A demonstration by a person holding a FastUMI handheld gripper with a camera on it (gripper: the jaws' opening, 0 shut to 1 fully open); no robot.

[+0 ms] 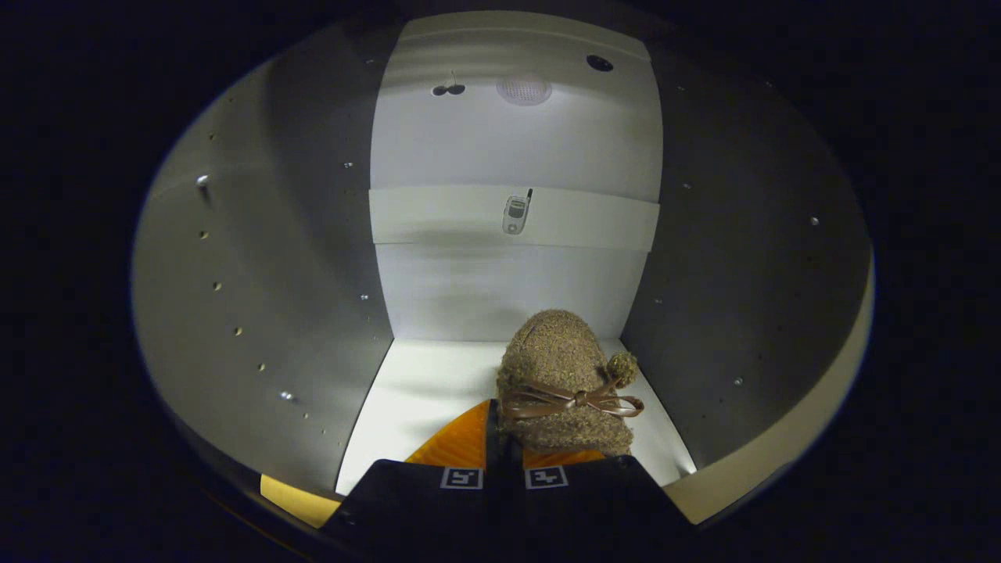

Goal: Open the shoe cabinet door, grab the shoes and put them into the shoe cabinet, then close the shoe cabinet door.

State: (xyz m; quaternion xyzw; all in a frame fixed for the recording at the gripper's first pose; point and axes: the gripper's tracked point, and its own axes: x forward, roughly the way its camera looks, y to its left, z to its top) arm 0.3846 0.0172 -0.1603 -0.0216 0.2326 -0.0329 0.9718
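gripper view: the gripper [504, 461] reaches into the open shoe cabinet [258, 258]; its fingers sit close together, clamped on the heel edge of a fuzzy brown shoe [559, 367]; the shoe stands at twelve to one o'clock just ahead of the fingers, toe toward the back wall [508, 289], sole on or just above the white cabinet floor [414, 391], which cannot be told; a thin ribbon bow [575, 403] crosses its top. judgement: shoe looks light, soft and compressible, not slippery, not fragile; hold the rim or heel, not the bow; release appears next.
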